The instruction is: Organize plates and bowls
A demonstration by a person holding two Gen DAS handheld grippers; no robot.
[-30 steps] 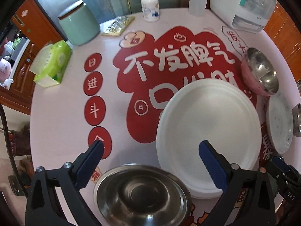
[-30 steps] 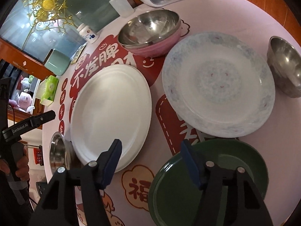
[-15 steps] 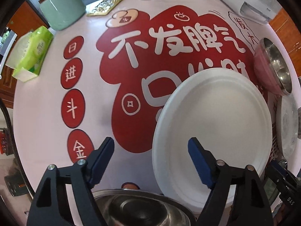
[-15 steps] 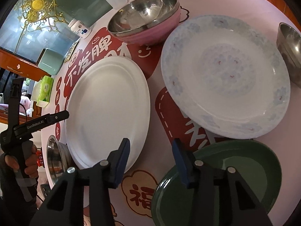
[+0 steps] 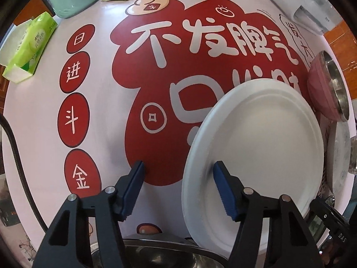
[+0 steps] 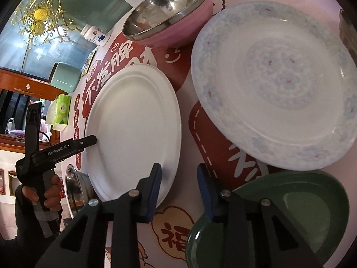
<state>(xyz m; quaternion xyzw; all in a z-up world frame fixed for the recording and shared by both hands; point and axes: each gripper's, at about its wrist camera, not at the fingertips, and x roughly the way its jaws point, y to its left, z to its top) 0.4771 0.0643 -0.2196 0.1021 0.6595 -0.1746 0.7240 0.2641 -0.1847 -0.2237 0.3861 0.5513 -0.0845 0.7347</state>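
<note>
Both my grippers, left and right, were closing astride opposite edges of the white plate, its rim between still-parted jaws at twelve o'clock.

Each handheld black plastic two-finger gripper, left and right, has ribbed blue pads, silver pivot screws and white "GenRobot.AI" lettering, gripped by a dark-sleeved hand.

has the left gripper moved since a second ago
Yes. The left gripper came down toward the white plate, fingers closing astride its rim.
</note>
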